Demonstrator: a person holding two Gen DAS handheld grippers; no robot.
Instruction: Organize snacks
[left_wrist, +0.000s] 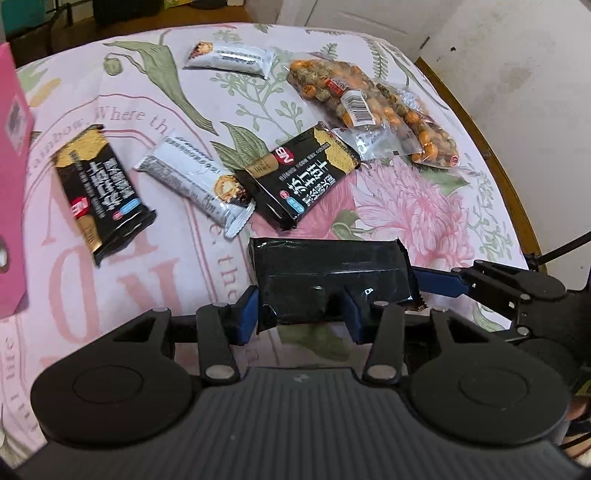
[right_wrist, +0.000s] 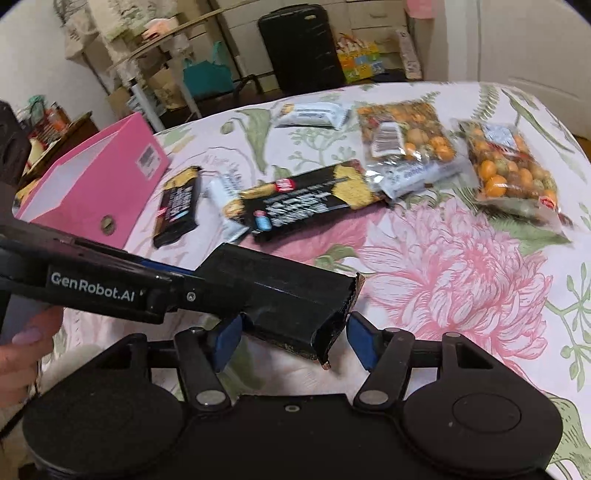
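A black cracker pack (left_wrist: 328, 280) is held between both grippers above the floral tablecloth. My left gripper (left_wrist: 301, 314) is shut on its near edge. My right gripper (right_wrist: 291, 338) straddles the pack's torn end (right_wrist: 295, 314); its blue pads stand slightly apart from the wrapper, so it looks open. The right gripper also shows in the left wrist view (left_wrist: 439, 282) beside the pack. Two more black cracker packs (left_wrist: 99, 192) (left_wrist: 299, 177), two white bars (left_wrist: 199, 186) (left_wrist: 231, 57) and bags of orange nuts (left_wrist: 369, 107) lie on the table.
A pink open box (right_wrist: 99, 188) stands at the table's left side, and its wall shows in the left wrist view (left_wrist: 11, 177). The round table's wooden edge (left_wrist: 491, 155) curves at the right. Shelves, a black suitcase (right_wrist: 299, 48) and clutter stand beyond the table.
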